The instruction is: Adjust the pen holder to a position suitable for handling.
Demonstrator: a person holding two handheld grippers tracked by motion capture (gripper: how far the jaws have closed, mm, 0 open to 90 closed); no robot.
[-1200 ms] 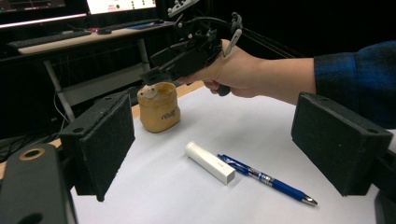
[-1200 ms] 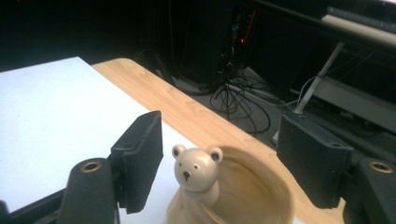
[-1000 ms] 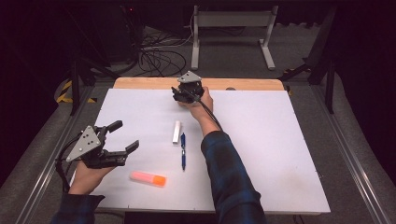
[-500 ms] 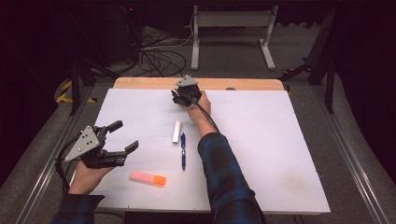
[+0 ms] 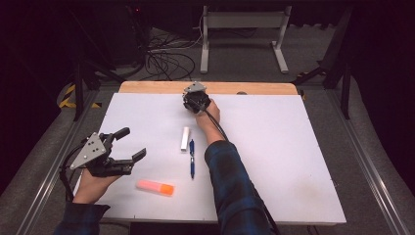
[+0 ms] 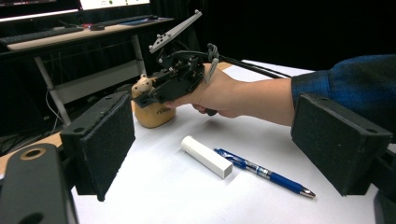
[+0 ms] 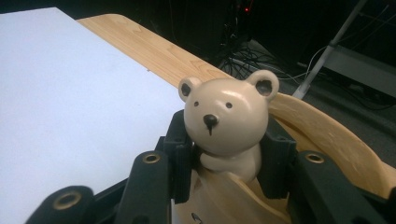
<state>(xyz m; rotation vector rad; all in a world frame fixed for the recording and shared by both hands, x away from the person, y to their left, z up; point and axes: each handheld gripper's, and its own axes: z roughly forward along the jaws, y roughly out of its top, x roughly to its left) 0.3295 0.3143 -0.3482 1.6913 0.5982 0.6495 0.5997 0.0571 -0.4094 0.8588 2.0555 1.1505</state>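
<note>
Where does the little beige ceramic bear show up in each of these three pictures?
High view: hidden beneath the right gripper at the table's far edge; not visible itself.
Left gripper view: the beige ceramic bear stands upper left, just beyond that gripper.
Right gripper view: centre, its neck between the black jaws.
Shared landmark: the pale wooden strip along the white table's far edge.

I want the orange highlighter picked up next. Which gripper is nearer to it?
Left. The left gripper hovers just beside the orange highlighter at the near side of the table; the right gripper is across at the far edge, shut on a bear figure.
</note>
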